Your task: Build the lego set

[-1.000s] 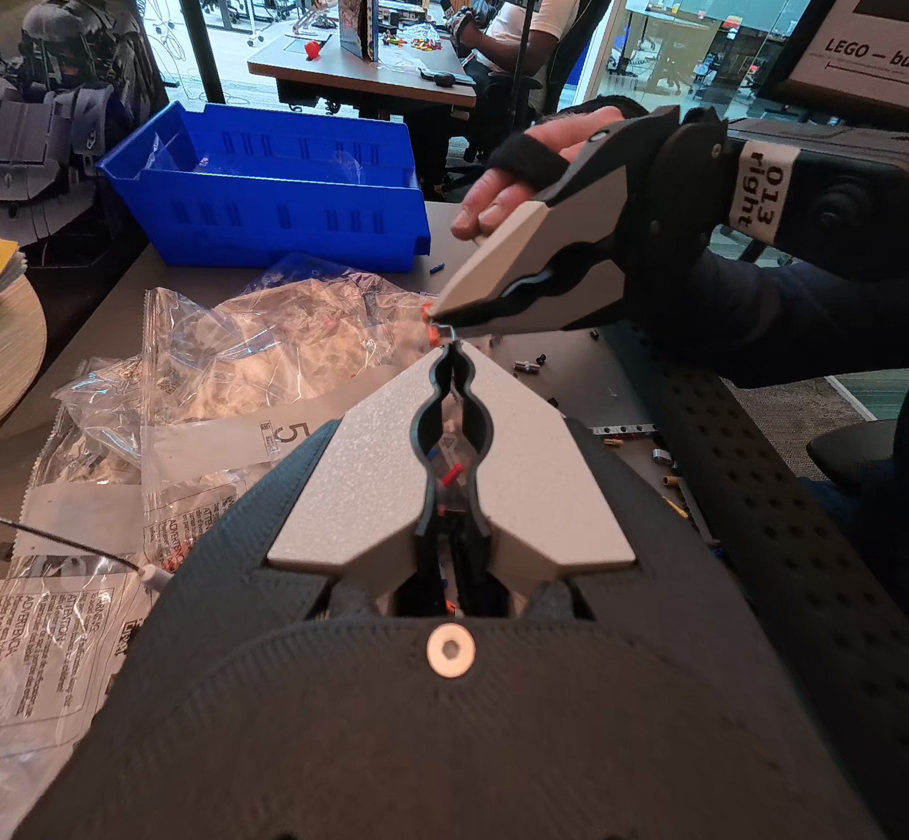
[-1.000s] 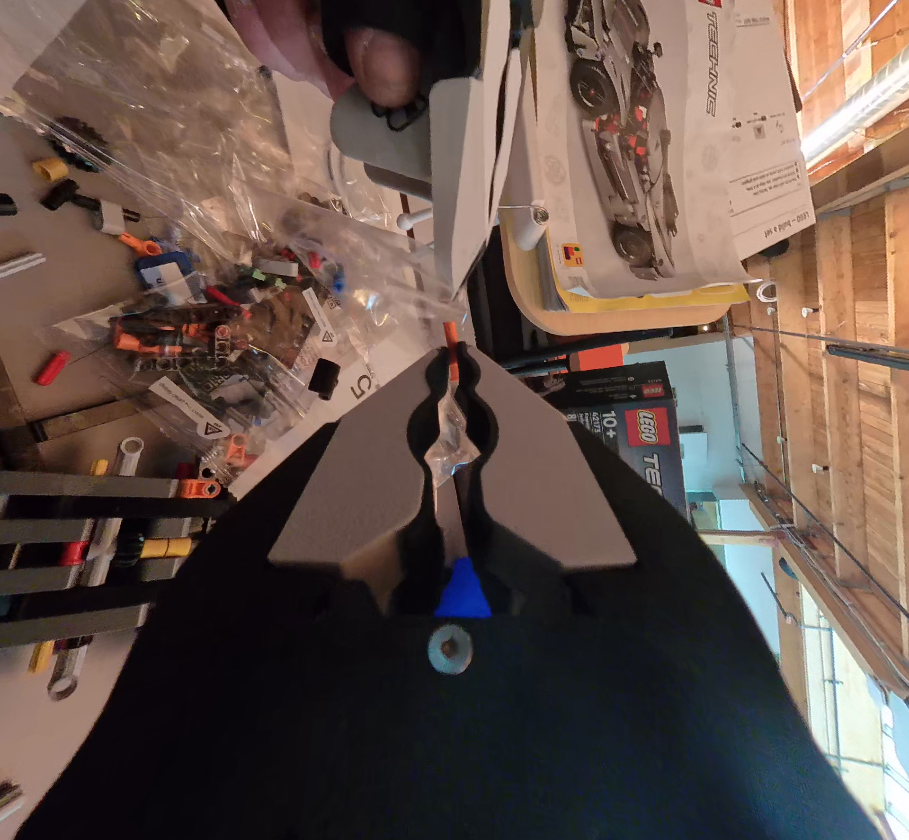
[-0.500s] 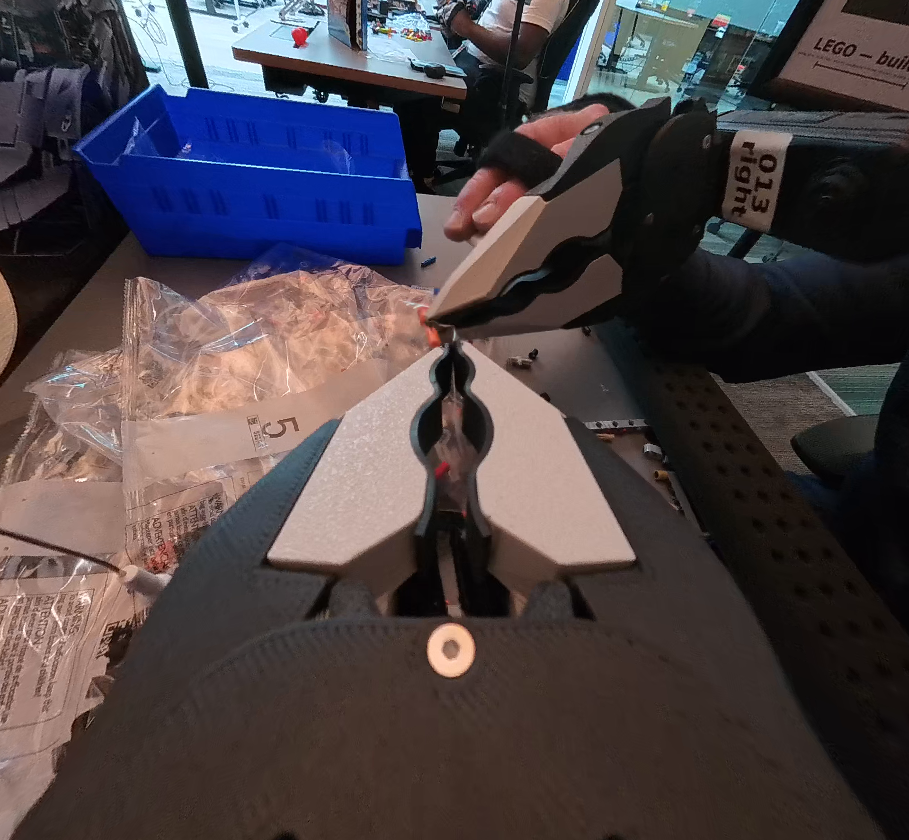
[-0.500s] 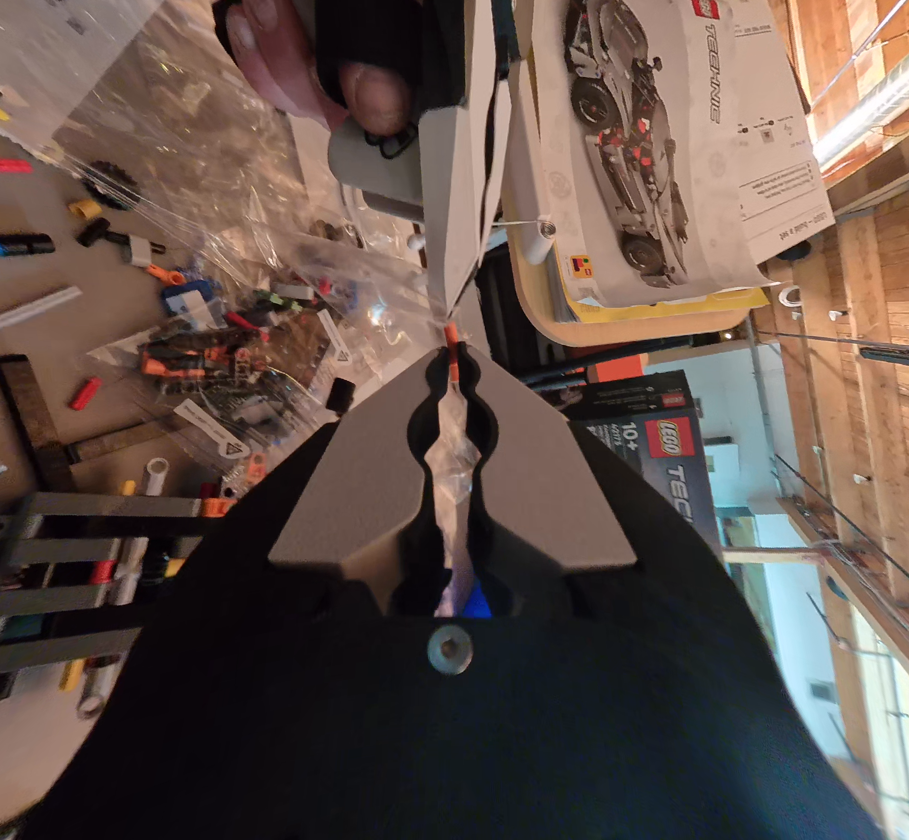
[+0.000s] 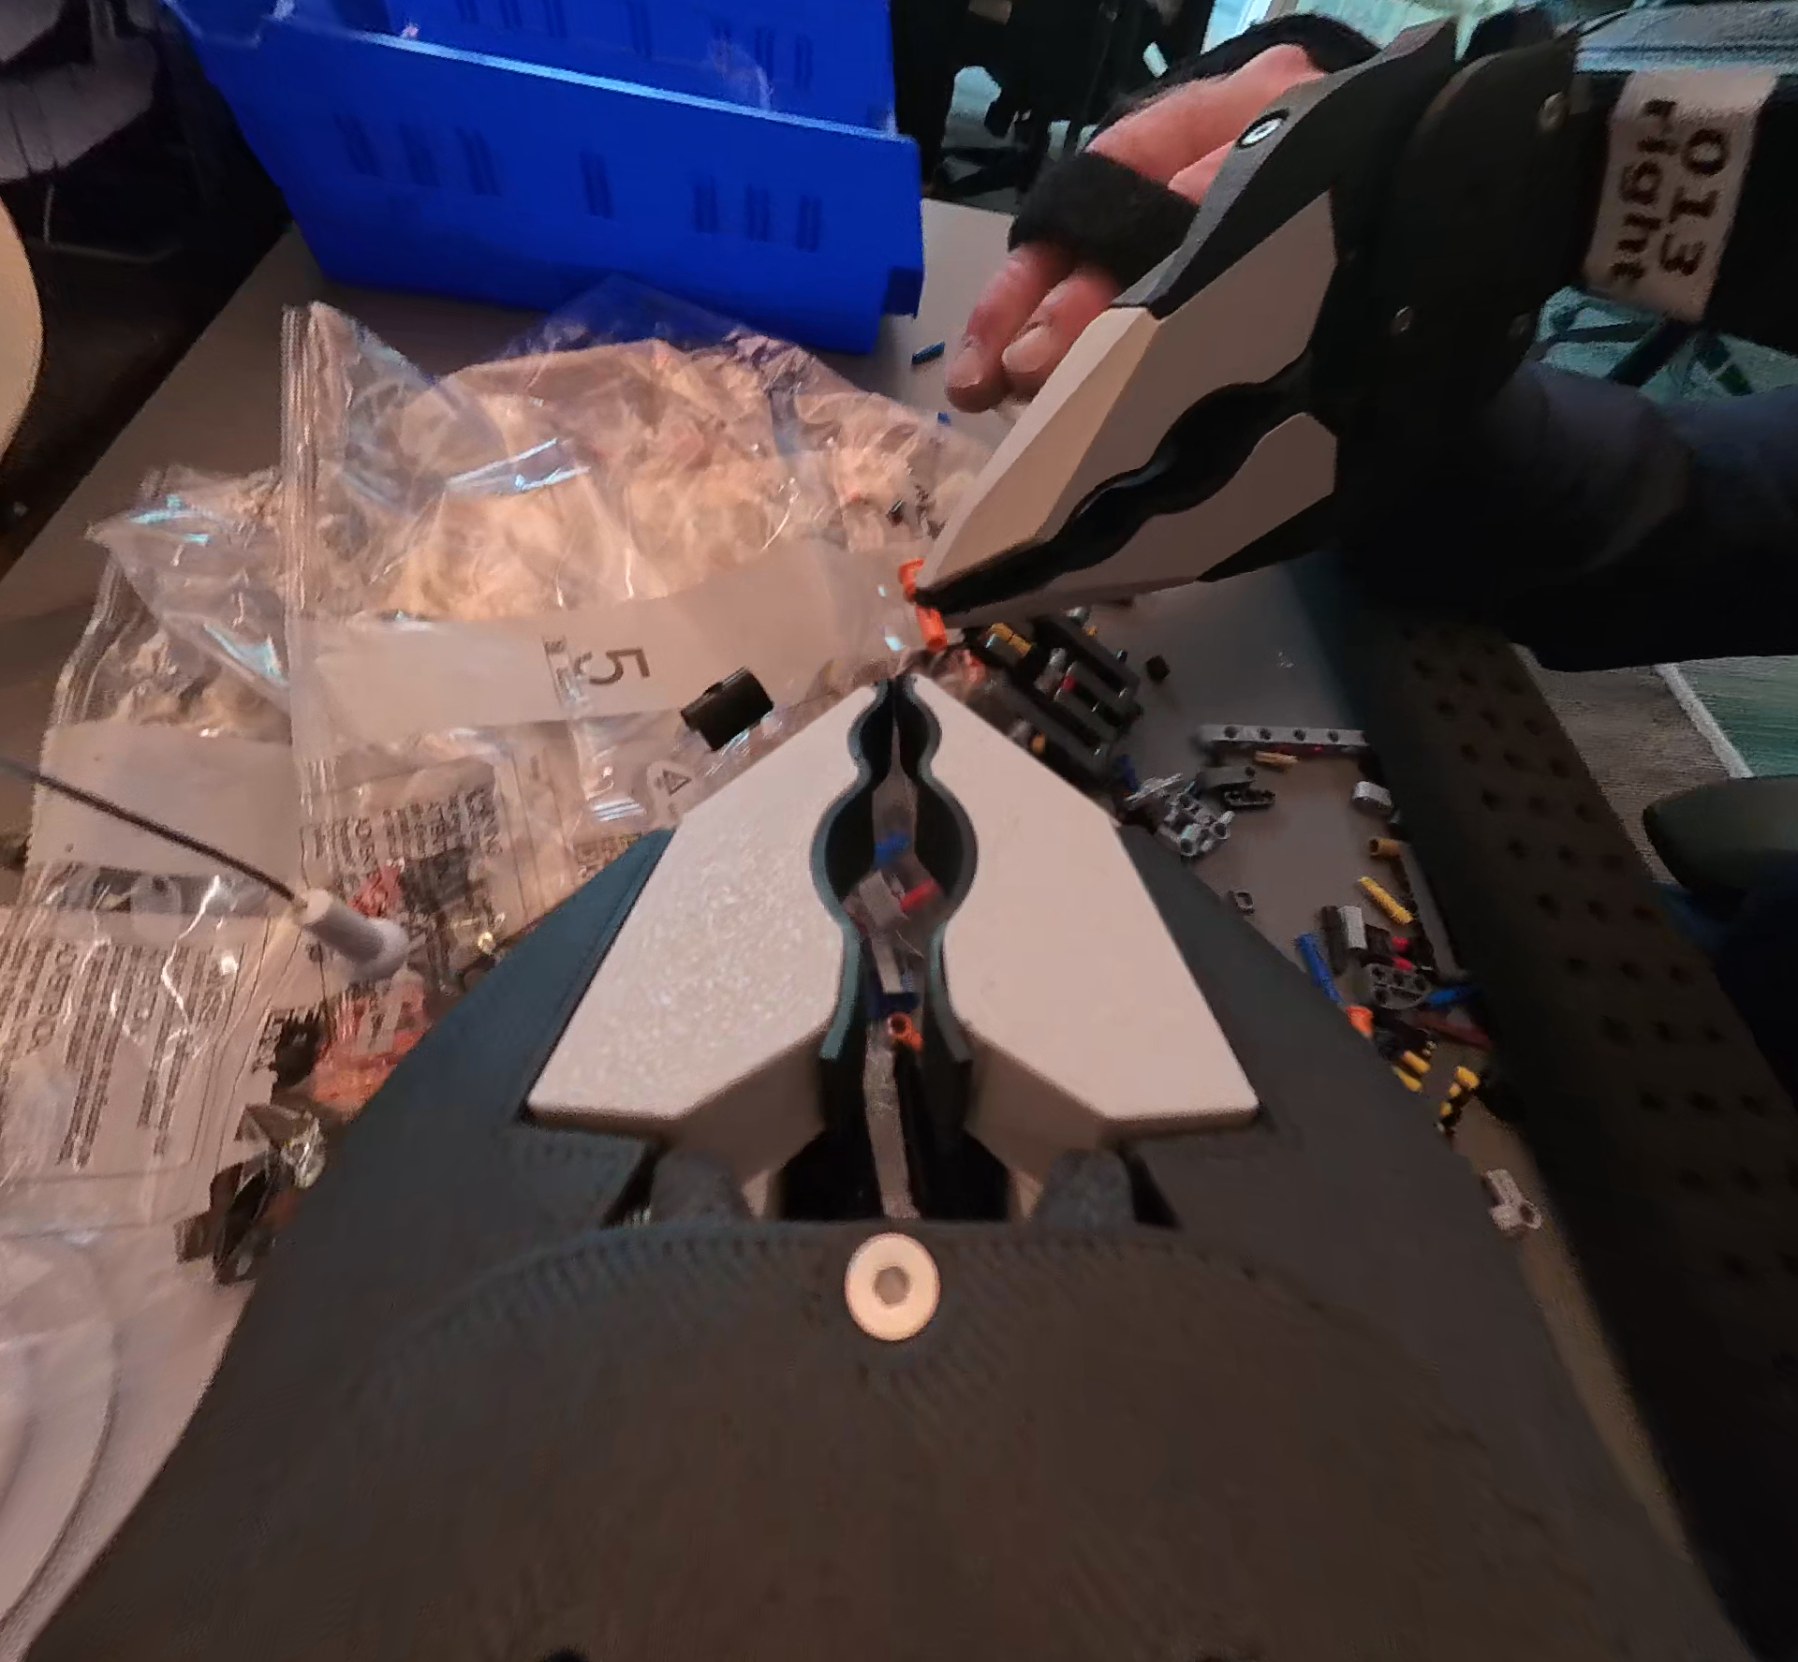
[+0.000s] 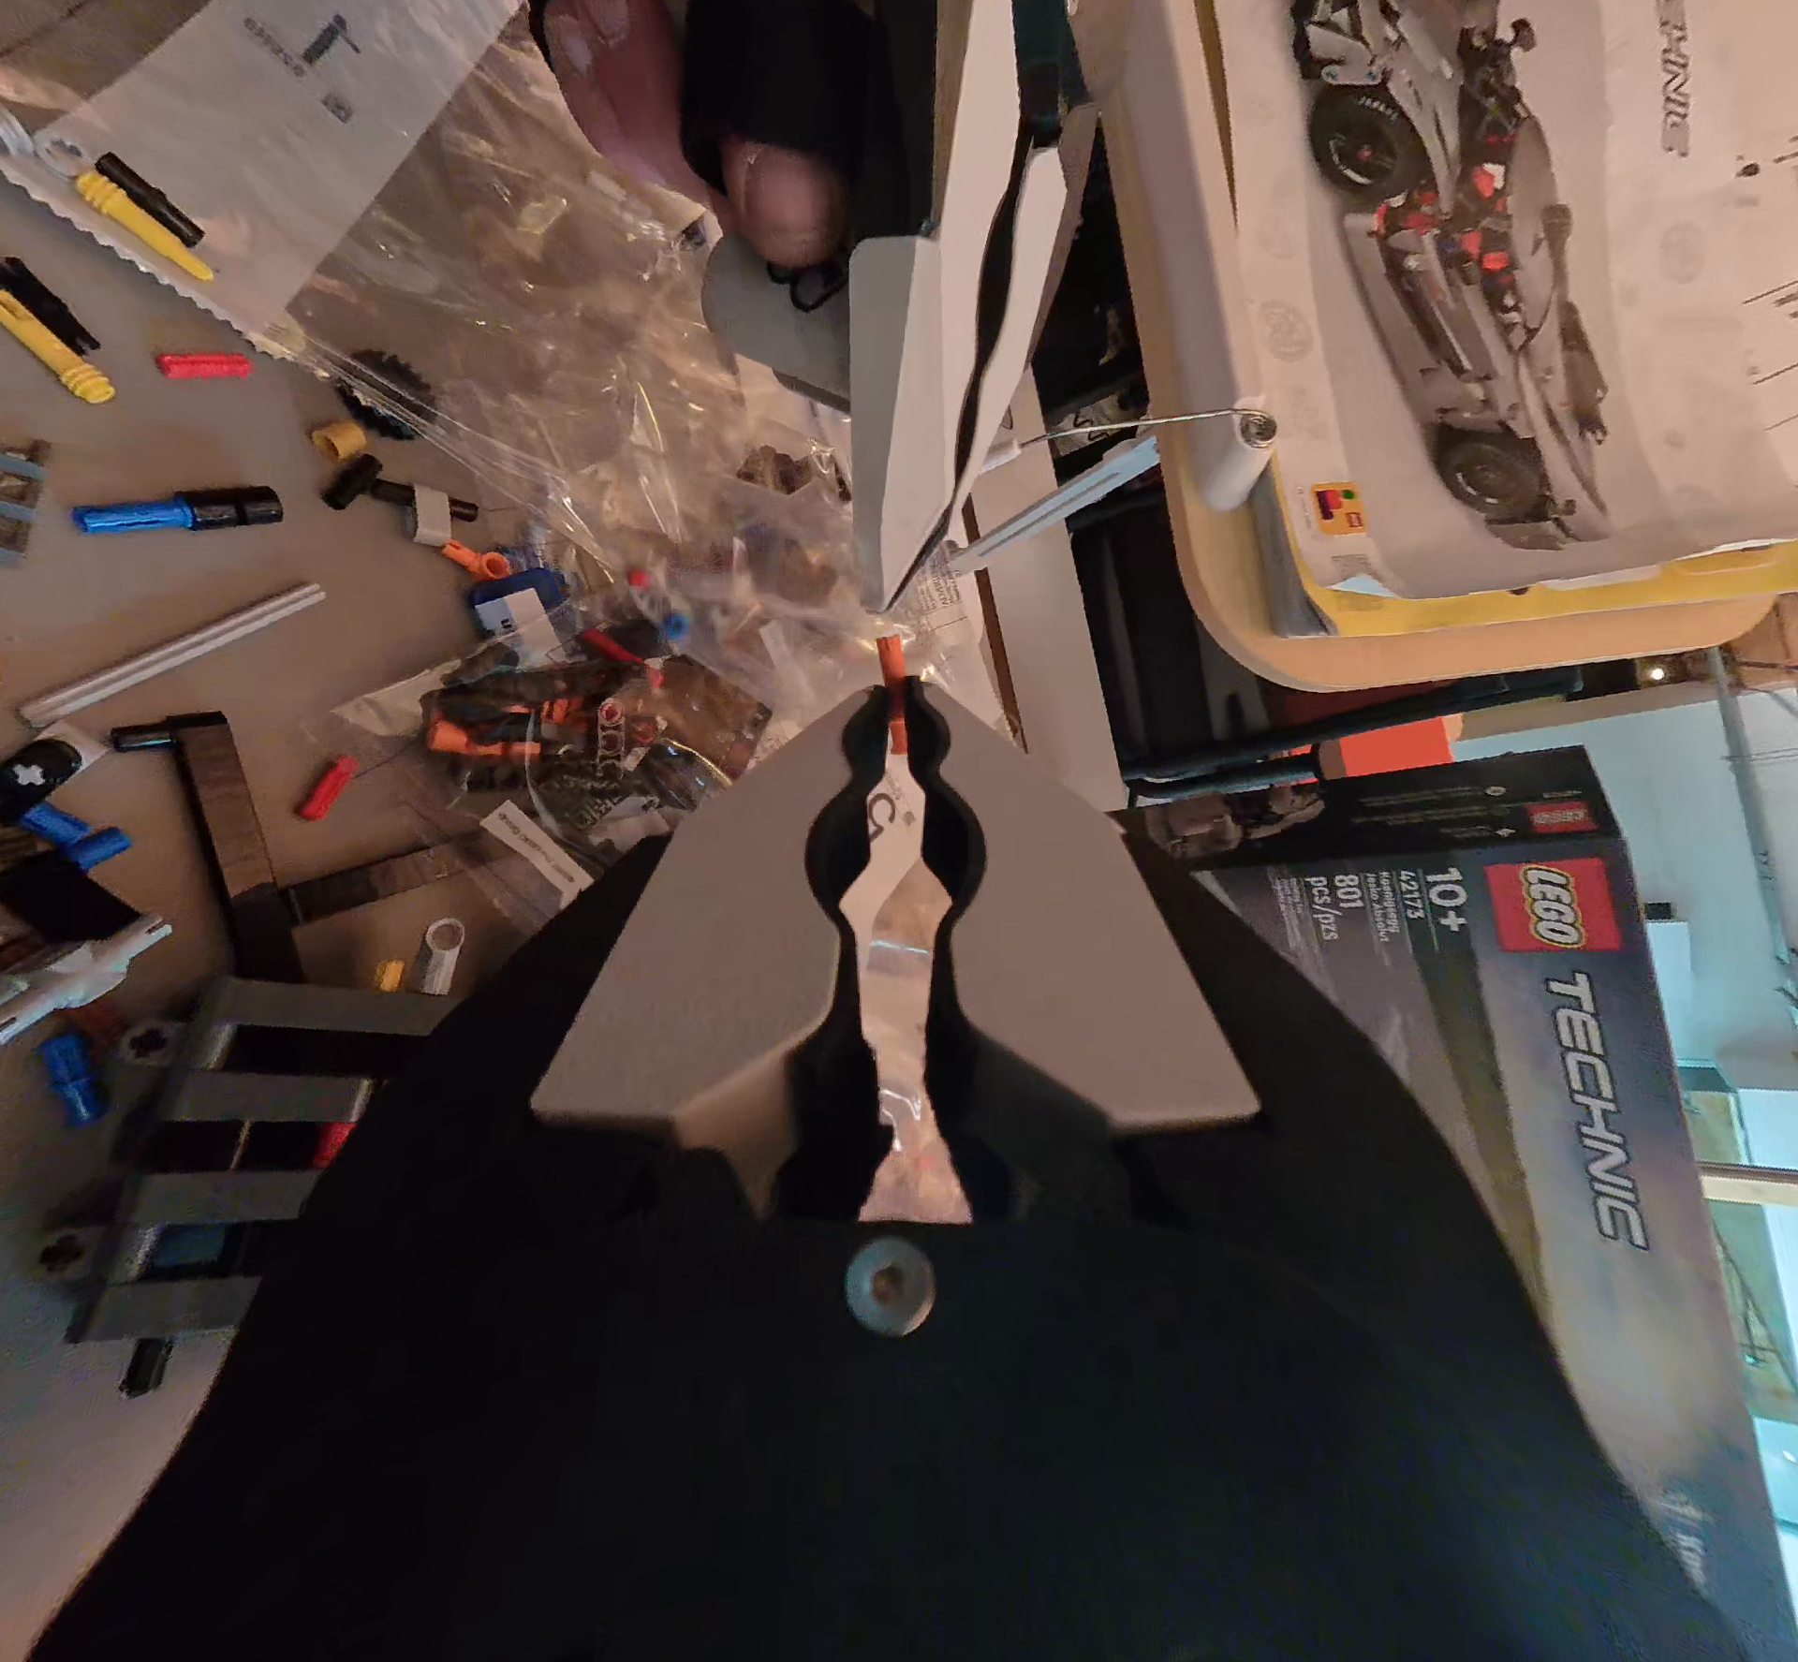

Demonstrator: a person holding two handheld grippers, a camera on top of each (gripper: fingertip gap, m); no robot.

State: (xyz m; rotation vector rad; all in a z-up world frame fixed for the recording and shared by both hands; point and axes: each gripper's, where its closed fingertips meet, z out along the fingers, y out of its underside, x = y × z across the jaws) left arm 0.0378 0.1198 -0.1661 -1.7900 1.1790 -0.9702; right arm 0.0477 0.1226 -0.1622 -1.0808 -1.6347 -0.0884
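An orange pin [image 6: 891, 703] is clamped in the right gripper [image 6: 893, 691]; the closed left gripper [image 5: 893, 691] apparently pinches a small clear bag [image 5: 900, 642], held taut for extraction.

Plastic bags [image 5: 545, 545] crowding table's [image 5: 1265, 662] left

- The far end of the small orange plastic pin [image 6: 890, 691] is covered by crinkled clear plastic film [image 6: 905, 633], so what the closed tip of the left gripper [image 6: 883, 608] pinches cannot be told.
- The blue plastic bin [image 5: 545, 107] is cut off by the top edge.
- The white instruction booklet with a car picture [image 6: 1459, 205] is cut off at the top and right.
- Pieces inside the clear numbered parts bag [image 5: 584, 545] are blurred by glare.
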